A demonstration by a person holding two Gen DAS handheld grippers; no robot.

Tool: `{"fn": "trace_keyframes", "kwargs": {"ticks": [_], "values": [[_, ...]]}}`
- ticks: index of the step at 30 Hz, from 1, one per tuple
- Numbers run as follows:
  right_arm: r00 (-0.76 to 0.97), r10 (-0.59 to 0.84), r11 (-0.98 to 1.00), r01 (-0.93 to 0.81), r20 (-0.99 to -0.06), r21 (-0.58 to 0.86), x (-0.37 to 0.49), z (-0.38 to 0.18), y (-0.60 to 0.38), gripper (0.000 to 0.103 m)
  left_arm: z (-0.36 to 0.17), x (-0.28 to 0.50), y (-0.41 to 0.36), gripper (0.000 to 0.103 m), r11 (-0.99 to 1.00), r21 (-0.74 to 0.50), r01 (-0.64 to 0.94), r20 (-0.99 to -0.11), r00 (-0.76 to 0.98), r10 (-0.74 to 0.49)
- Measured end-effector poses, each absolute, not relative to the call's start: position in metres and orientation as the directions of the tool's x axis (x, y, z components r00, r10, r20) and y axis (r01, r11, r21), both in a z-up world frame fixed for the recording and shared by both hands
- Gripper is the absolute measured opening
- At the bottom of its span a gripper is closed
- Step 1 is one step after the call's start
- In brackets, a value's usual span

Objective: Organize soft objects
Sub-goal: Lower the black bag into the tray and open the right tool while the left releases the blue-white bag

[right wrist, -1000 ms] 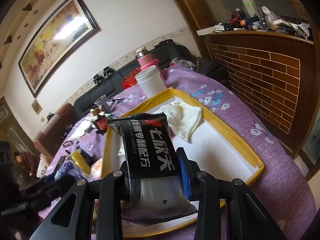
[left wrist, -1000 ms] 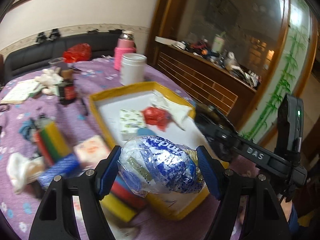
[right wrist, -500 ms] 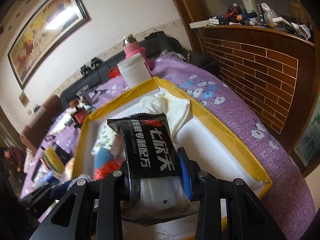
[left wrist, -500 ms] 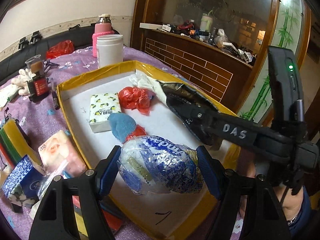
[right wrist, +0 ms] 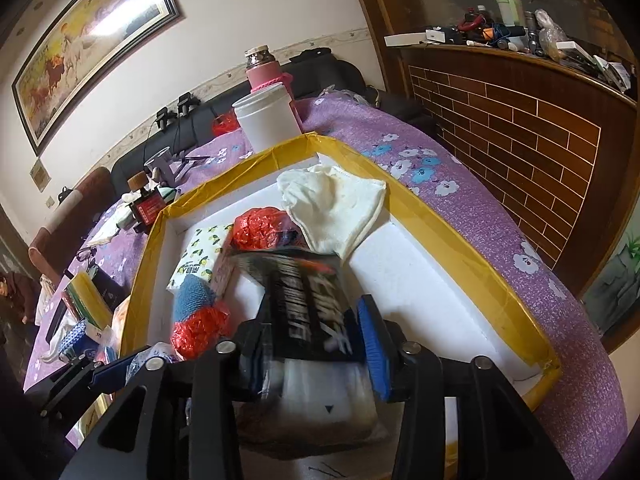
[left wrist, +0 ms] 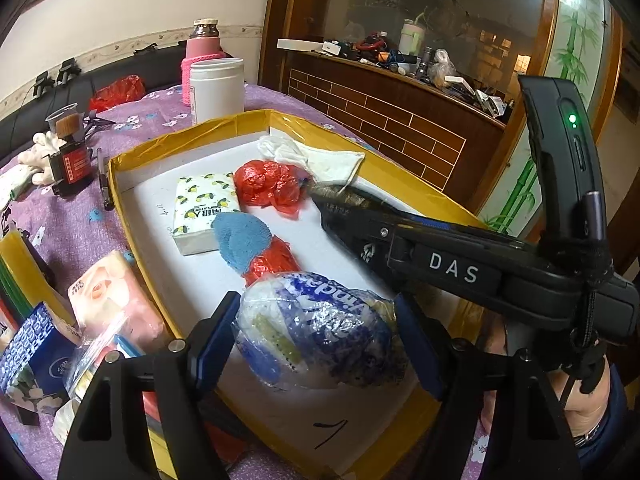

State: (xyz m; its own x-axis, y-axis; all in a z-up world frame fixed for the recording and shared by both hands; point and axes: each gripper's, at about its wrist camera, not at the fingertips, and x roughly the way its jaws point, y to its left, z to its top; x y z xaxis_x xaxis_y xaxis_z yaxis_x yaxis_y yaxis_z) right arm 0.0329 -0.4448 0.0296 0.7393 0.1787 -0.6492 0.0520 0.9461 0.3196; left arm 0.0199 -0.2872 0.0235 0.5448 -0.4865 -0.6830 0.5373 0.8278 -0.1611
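Tray (left wrist: 132, 151), yellow-rimmed with a white floor, is the landmark here, and both grippers hang over its near end. The left gripper (left wrist: 320, 344) is clamped on a crumpled blue-and-white plastic bag (left wrist: 320, 332), which bulges between the blue pads just above the tray's near floor, beside a blue sock (left wrist: 244, 240) and a red plastic bag (left wrist: 268, 182) farther in. The right gripper (right wrist: 316, 344) carries a black sachet (right wrist: 308, 300) with white lettering; its jaws are opening, and the sachet, blurred, sits loose between them with the right pad standing clear of it. The sachet's long axis runs along the fingers, pointing toward the tray's far corner, where a white cloth (right wrist: 336, 208) lies. Below the sachet the tray floor is bare, so it should land flat near the middle of the tray's right side. A lemon-print tissue pack (left wrist: 204, 204) rests toward the tray's left wall. The left load seems next to be let go, since it already hovers within the rim. Outside the tray's left wall, a pink tissue pack (left wrist: 108, 292) waits on the purple tablecloth (left wrist: 80, 216).
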Motion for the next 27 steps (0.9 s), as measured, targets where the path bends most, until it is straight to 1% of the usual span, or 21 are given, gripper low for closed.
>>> {"fn": "trace_keyframes", "kwargs": {"ticks": [2,4,6,7,9,10,11,13,16,18,21,25,27], "values": [[0.747,0.181,0.945,0.049,-0.639,0.324,0.031,0.032,-0.445,0.054,0.024,0.019,-0.288,0.078,0.824,-0.164,0.542,-0.682,0.541,-0.492],[0.758,0.181,0.944,0.046,-0.627,0.328,0.029,0.035,-0.445,0.057,0.025,0.018,-0.288,0.079,0.821,-0.167,0.546,-0.678,0.541,-0.497],[0.773,0.186,0.943,0.034,-0.606,0.332,0.026,0.04,-0.445,0.059,0.027,0.017,-0.287,0.082,0.819,-0.17,0.547,-0.669,0.547,-0.504],[0.786,0.185,0.944,0.025,-0.59,0.33,0.023,0.044,-0.444,0.063,0.028,0.017,-0.286,0.083,0.82,-0.17,0.547,-0.664,0.551,-0.505],[0.827,0.118,0.963,0.04,-0.55,0.267,0.014,0.057,-0.439,0.077,0.03,0.016,-0.285,0.083,0.821,-0.168,0.545,-0.655,0.561,-0.507],[0.85,0.067,0.974,0.057,-0.522,0.218,0.008,0.063,-0.435,0.088,0.031,0.016,-0.284,0.083,0.821,-0.169,0.545,-0.652,0.563,-0.507],[0.875,0.023,0.983,0.068,-0.483,0.17,0.001,0.071,-0.43,0.097,0.031,0.016,-0.284,0.083,0.822,-0.169,0.544,-0.65,0.565,-0.508],[0.902,-0.035,0.989,0.092,-0.431,0.113,-0.008,0.078,-0.422,0.102,0.032,0.016,-0.283,0.083,0.825,-0.167,0.54,-0.647,0.571,-0.505],[0.921,-0.129,0.985,0.162,-0.369,0.06,-0.018,0.08,-0.417,0.102,0.033,0.016,-0.281,0.083,0.828,-0.171,0.534,-0.645,0.575,-0.504],[0.915,-0.164,0.979,0.196,-0.369,0.051,-0.016,0.081,-0.421,0.102,0.033,0.017,-0.28,0.083,0.83,-0.171,0.53,-0.644,0.578,-0.502],[0.906,-0.183,0.967,0.237,-0.382,0.098,-0.016,0.08,-0.431,0.102,0.033,0.017,-0.279,0.083,0.832,-0.171,0.527,-0.642,0.581,-0.5],[0.911,-0.179,0.955,0.252,-0.371,0.158,-0.019,0.078,-0.441,0.102,0.033,0.016,-0.28,0.083,0.836,-0.157,0.526,-0.642,0.589,-0.491],[0.899,-0.195,0.958,0.261,-0.392,0.12,-0.016,0.077,-0.438,0.102,0.034,0.014,-0.279,0.083,0.838,-0.151,0.524,-0.633,0.6,-0.489]]}}
